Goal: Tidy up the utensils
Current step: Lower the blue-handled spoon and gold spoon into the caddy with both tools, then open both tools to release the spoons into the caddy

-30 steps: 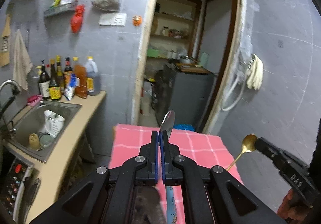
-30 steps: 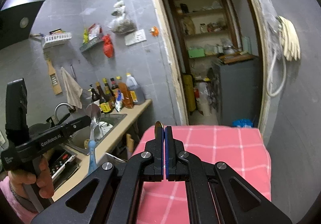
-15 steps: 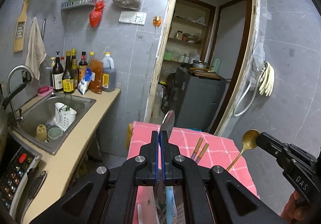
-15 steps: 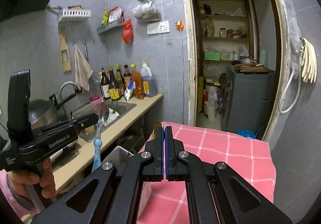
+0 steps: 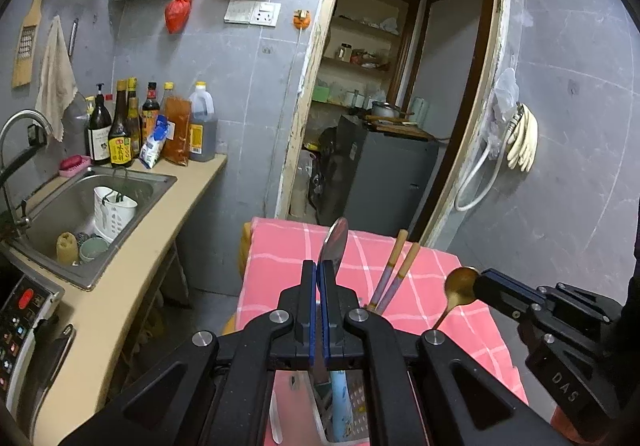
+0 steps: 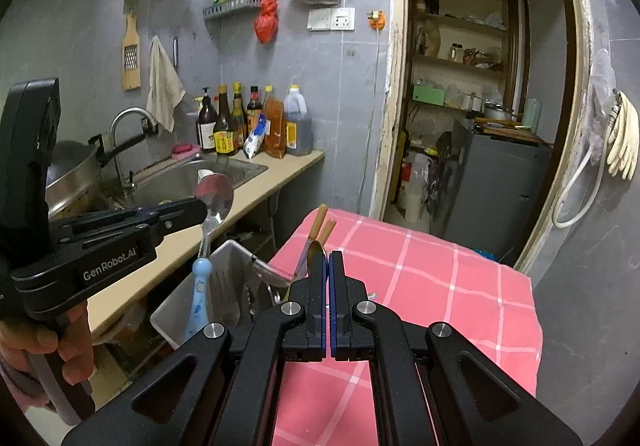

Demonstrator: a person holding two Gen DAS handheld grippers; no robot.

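My left gripper is shut on a steel spoon with a light blue handle, bowl up; it also shows in the right wrist view, held over a white utensil caddy. My right gripper is shut on a gold spoon, whose bowl shows in the left wrist view. A pair of chopsticks stands upright in the caddy, also seen in the right wrist view. Other utensils lie inside the caddy.
A table with a pink checked cloth lies ahead. A counter with a steel sink and several bottles runs along the left. An open doorway with a grey cabinet is behind the table.
Both grippers have lowered and tilted down with their spoons. The caddy and chopsticks have come into view below them.
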